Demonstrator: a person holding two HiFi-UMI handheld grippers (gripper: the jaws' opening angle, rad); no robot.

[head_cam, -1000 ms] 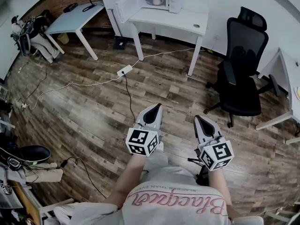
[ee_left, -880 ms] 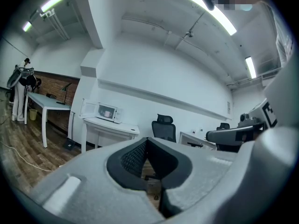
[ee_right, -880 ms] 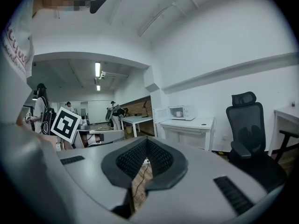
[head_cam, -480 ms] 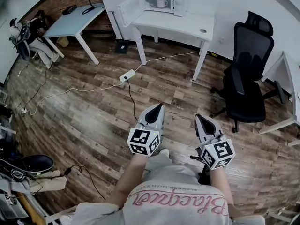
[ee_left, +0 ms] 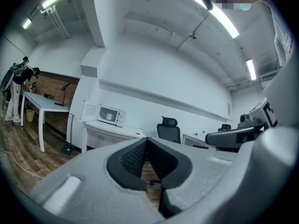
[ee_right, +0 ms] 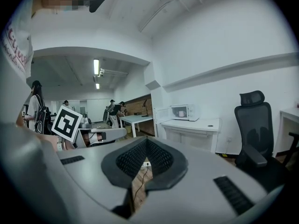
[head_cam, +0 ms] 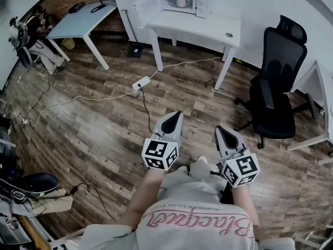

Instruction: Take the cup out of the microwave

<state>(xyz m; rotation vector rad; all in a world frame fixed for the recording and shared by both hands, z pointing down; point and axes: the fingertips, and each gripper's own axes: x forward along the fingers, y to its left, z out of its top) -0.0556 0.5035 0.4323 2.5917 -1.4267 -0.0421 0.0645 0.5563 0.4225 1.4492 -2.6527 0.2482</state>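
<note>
Cup (head_cam: 182, 2), pale, handled, upright inside open microwave (head_cam: 201, 5)

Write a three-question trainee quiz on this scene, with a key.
1. True or false: the microwave door stands open.
2. Where is the cup? A) inside the microwave B) on the floor C) in the right gripper
3. In the head view, what piece of furniture stands right of the white table?
Key: 1 true. 2 A. 3 the black office chair.
</note>
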